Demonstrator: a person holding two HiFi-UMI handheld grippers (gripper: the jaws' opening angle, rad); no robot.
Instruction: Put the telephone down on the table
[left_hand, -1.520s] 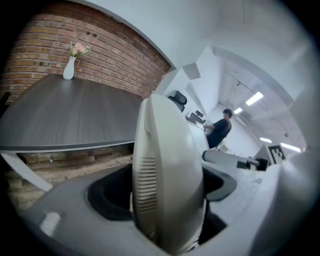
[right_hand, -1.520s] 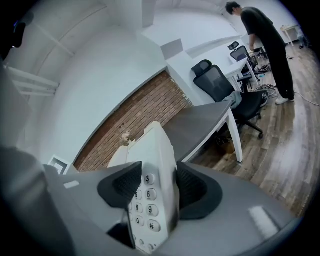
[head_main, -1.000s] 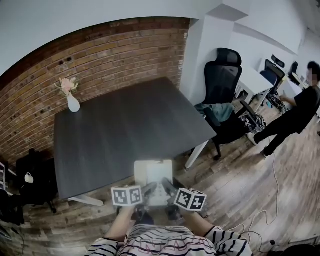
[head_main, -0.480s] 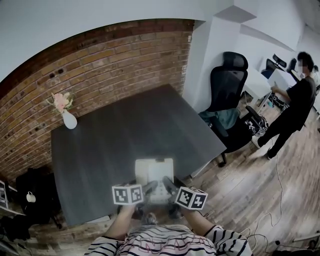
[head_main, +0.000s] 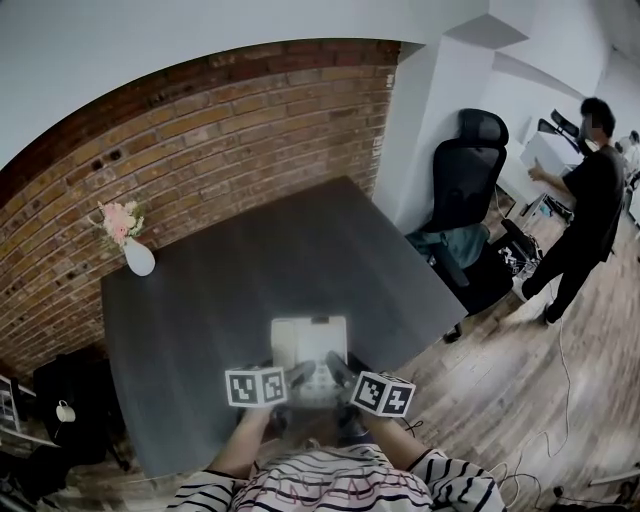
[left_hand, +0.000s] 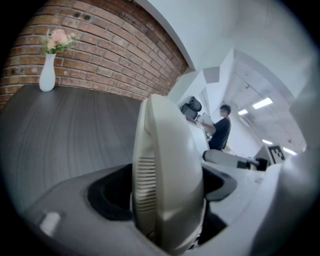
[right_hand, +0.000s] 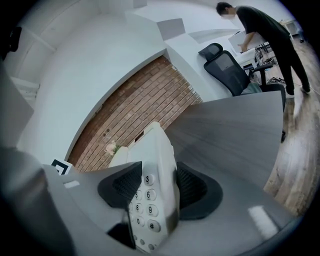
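Observation:
A white desk telephone (head_main: 309, 350) hangs in the air over the near edge of the dark grey table (head_main: 220, 290), carried between both grippers. My left gripper (head_main: 290, 378) is shut on its left side, where the handset (left_hand: 165, 180) fills the left gripper view. On the telephone's right side my right gripper (head_main: 338, 374) is shut, with the keypad (right_hand: 145, 200) between its dark pads. Both marker cubes show below the telephone in the head view.
A white vase with pink flowers (head_main: 135, 250) stands at the table's far left corner by the brick wall. A black office chair (head_main: 465, 200) sits right of the table. A person in black (head_main: 580, 200) stands at the far right. Cables lie on the wooden floor.
I have walked toward the table, so it now lies nearer and the telephone sits over its near edge. Both grippers keep the same hold. The person at the right has stepped farther away.

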